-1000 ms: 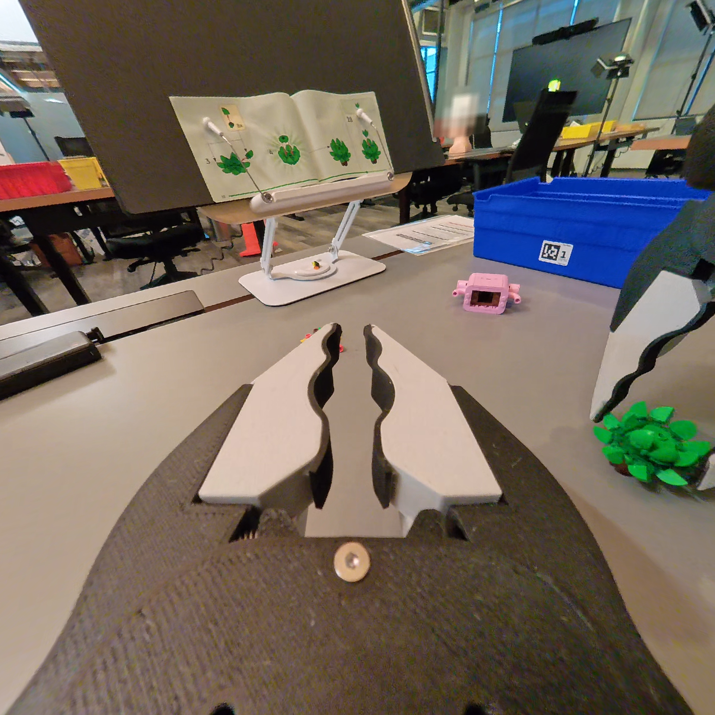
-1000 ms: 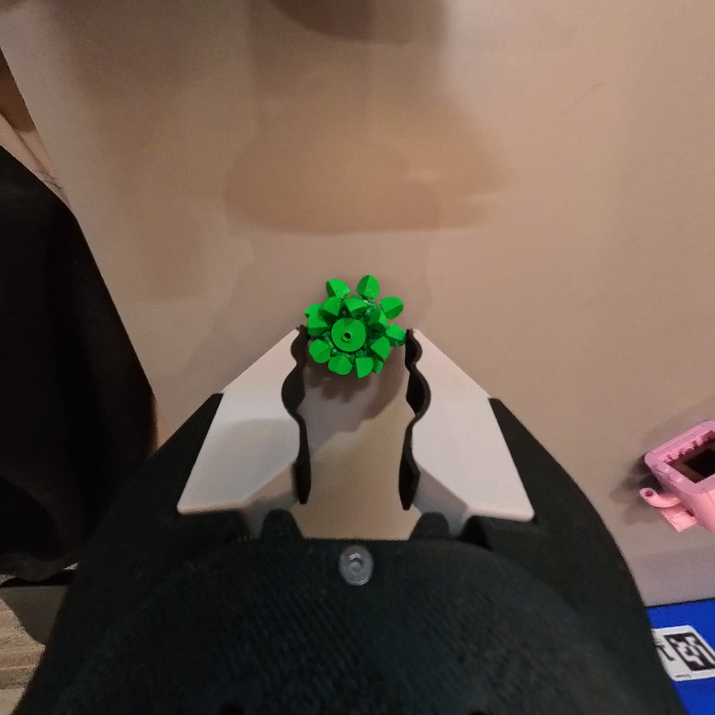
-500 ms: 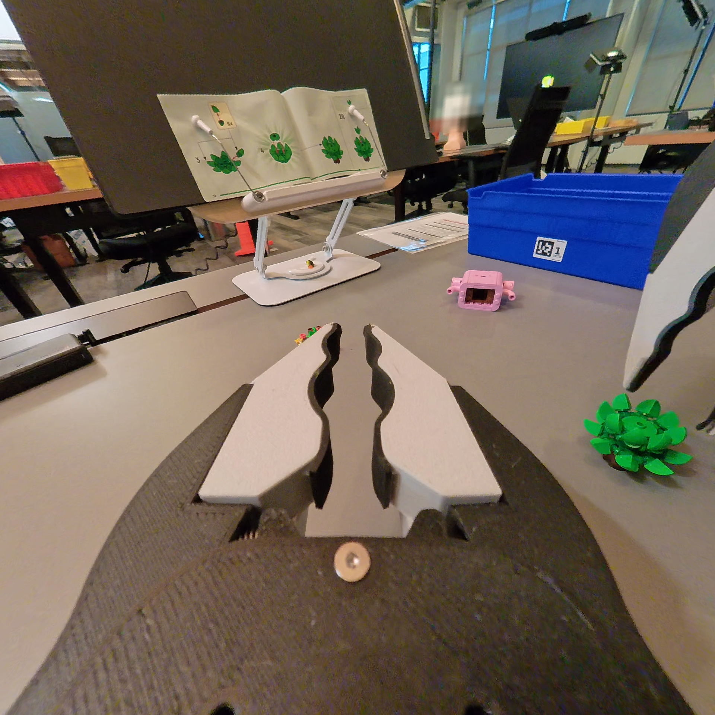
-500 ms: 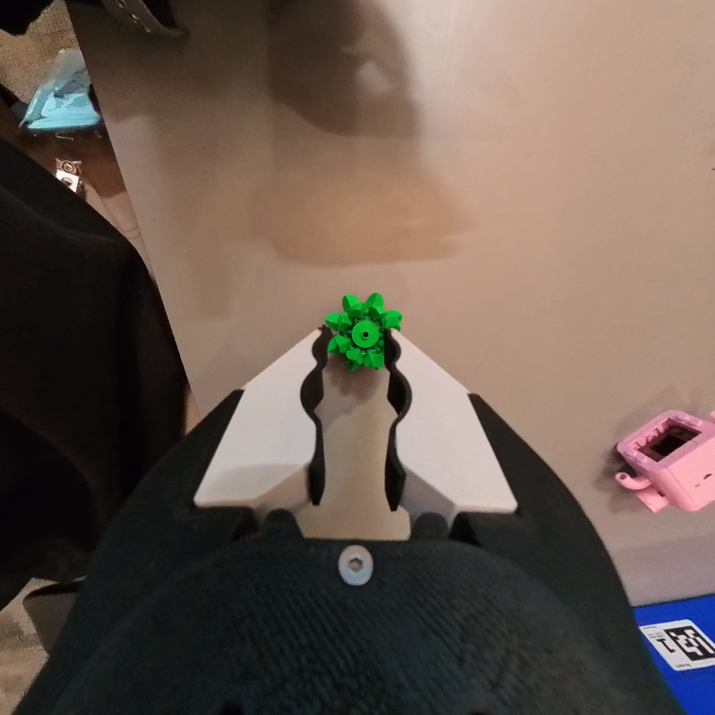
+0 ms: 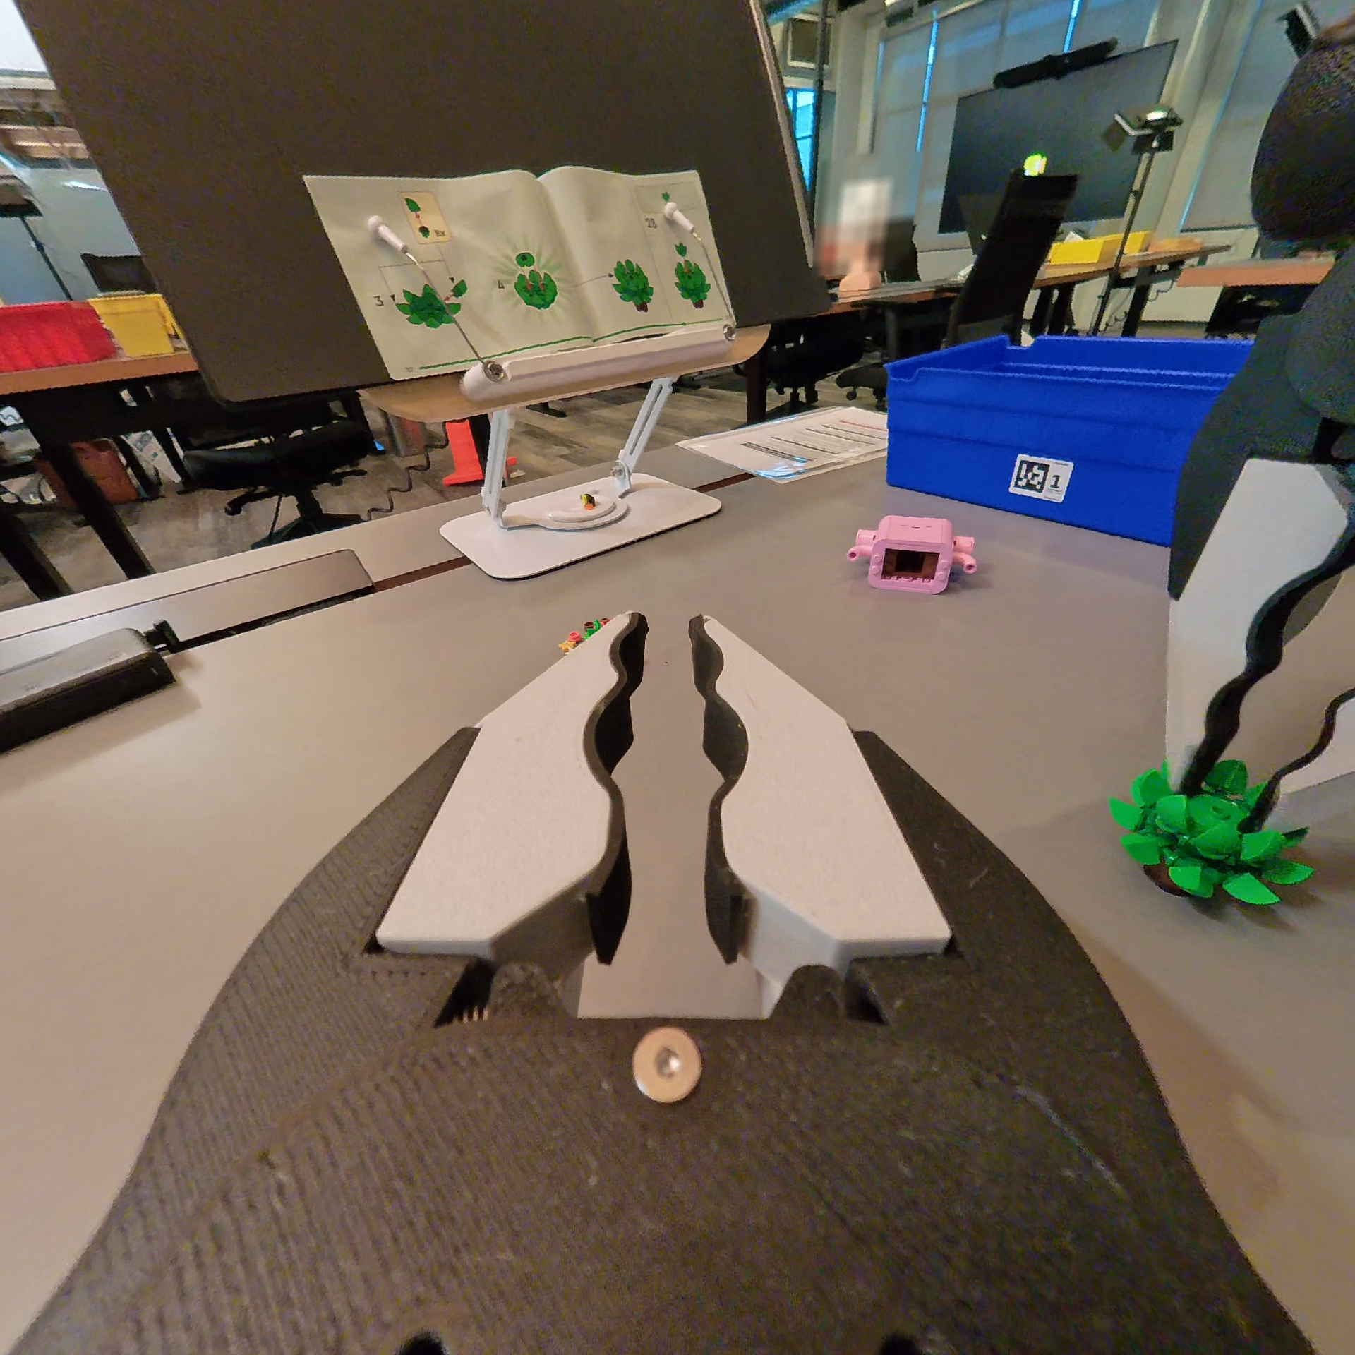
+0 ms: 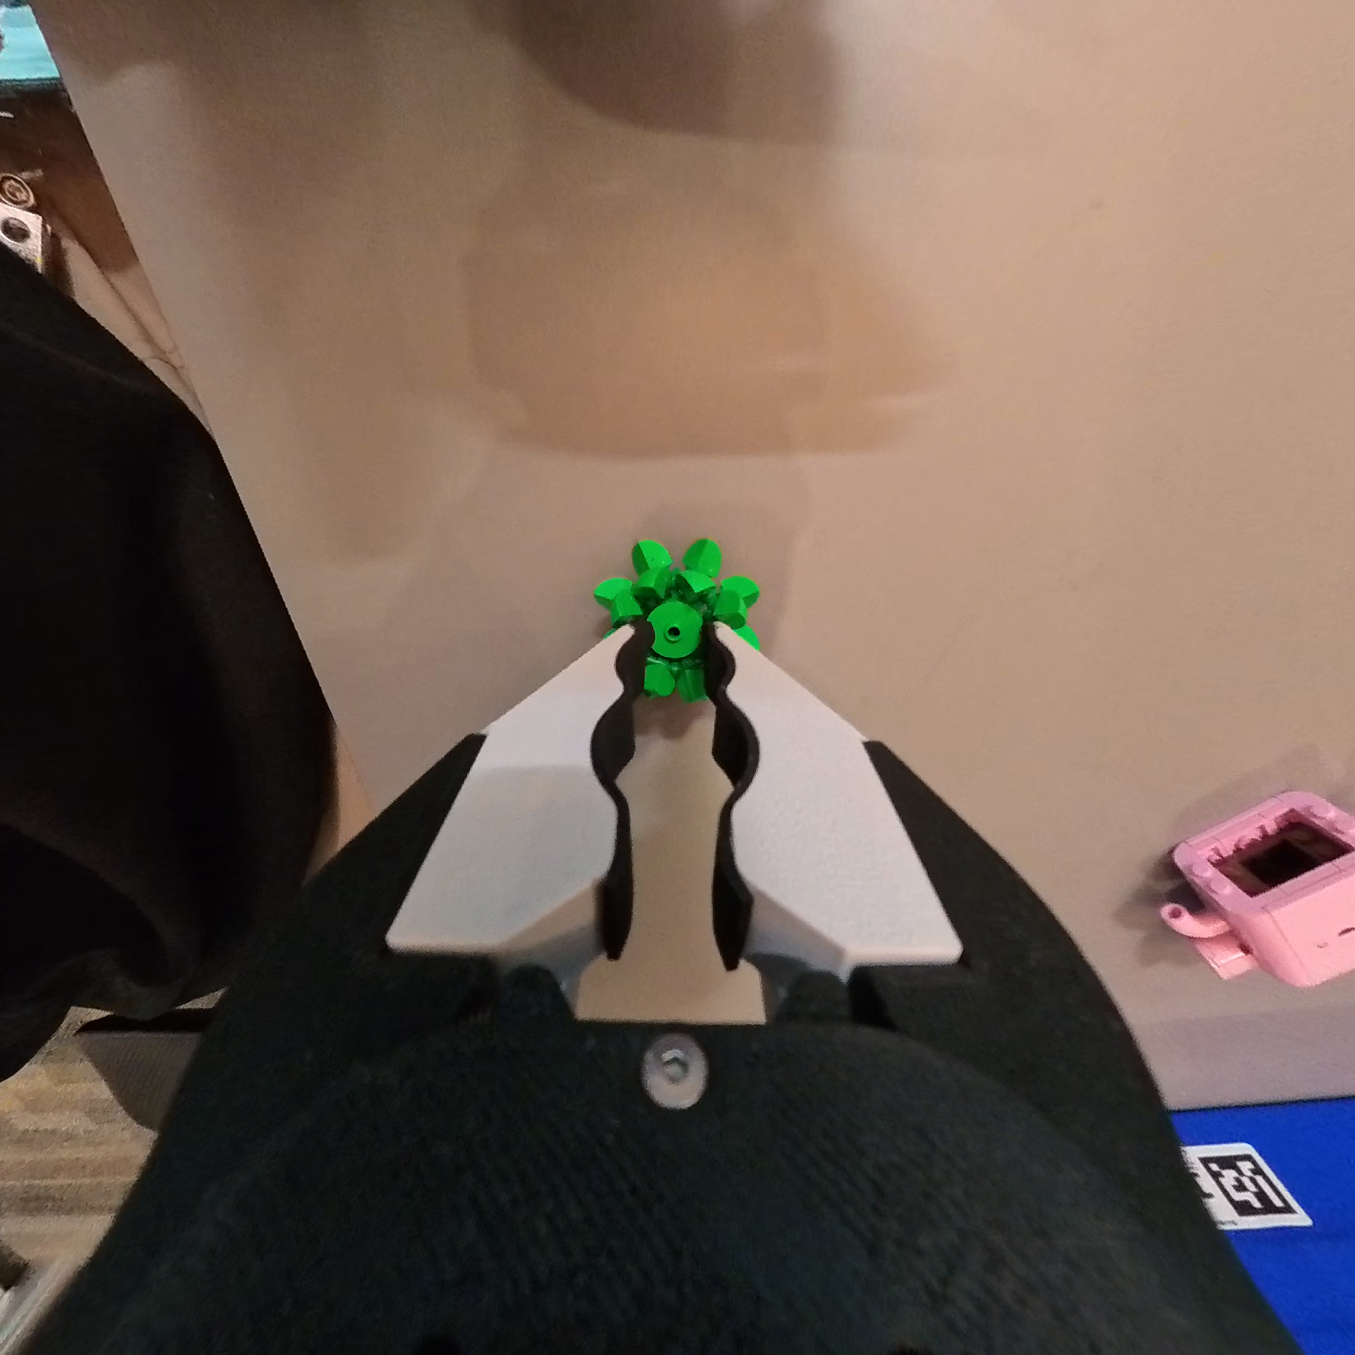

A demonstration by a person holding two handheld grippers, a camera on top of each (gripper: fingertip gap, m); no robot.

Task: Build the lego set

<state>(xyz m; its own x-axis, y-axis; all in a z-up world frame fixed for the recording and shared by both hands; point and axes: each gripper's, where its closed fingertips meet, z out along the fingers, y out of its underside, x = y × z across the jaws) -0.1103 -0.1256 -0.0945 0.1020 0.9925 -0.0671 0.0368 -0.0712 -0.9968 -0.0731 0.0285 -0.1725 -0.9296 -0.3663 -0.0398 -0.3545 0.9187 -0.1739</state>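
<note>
A green lego plant (image 5: 1210,843) with several leaves stands on the grey table (image 5: 293,733) at the right. My right gripper (image 5: 1228,795) points straight down on it. In the right wrist view my right gripper (image 6: 676,632) has its tips closed on the round centre stud of the plant (image 6: 696,568). My left gripper (image 5: 667,623) lies low over the table, empty, its jaws closed to a narrow slit. A pink lego box (image 5: 911,553) with a dark opening lies farther back; it also shows in the right wrist view (image 6: 1276,902).
An open instruction booklet (image 5: 528,264) rests on a white stand (image 5: 579,520) at the back. A blue bin (image 5: 1041,410) stands at the back right, a paper sheet (image 5: 799,440) beside it. Small loose pieces (image 5: 583,634) lie just beyond my left fingertips. A dark sleeve (image 6: 110,660) is at the left. Some 20 centimeters of space lies between my two pairs of fingers.
My right gripper rose, came back down on the green plant and narrowed its jaws onto the centre stud. My left gripper stayed where it was.
</note>
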